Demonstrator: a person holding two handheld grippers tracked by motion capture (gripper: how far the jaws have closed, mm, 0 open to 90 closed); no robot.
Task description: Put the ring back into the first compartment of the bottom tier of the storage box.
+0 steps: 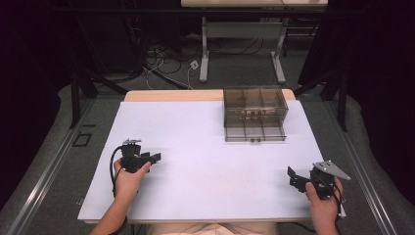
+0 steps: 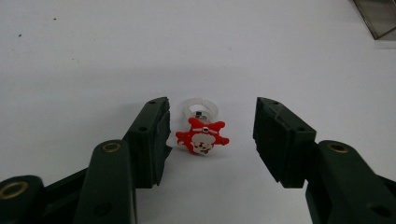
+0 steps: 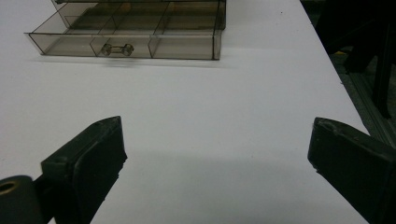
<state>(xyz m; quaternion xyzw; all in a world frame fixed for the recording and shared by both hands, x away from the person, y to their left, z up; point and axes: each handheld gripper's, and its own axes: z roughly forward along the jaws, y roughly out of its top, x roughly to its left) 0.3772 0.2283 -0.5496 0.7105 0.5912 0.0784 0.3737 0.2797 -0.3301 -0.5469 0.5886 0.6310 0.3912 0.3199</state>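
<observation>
A small red and white figure ring [image 2: 201, 135] with a translucent white band lies on the white table between the jaws of my left gripper [image 2: 212, 126], closer to the left jaw and possibly touching it. That gripper is open, held low at the table's left front [image 1: 154, 158]. My right gripper [image 3: 217, 135] is wide open over bare table, with nothing between its jaws, and sits at the right front [image 1: 293, 177]. A smoky clear drawer box [image 1: 254, 105] stands at the back right, its lower drawer [image 3: 126, 44] pulled out toward me.
The white table top [image 1: 205, 147] has its right edge close to my right gripper. A corner of the drawer box [image 2: 378, 18] shows far off in the left gripper view. Beyond the table are a second table's legs [image 1: 204, 58] and floor cables.
</observation>
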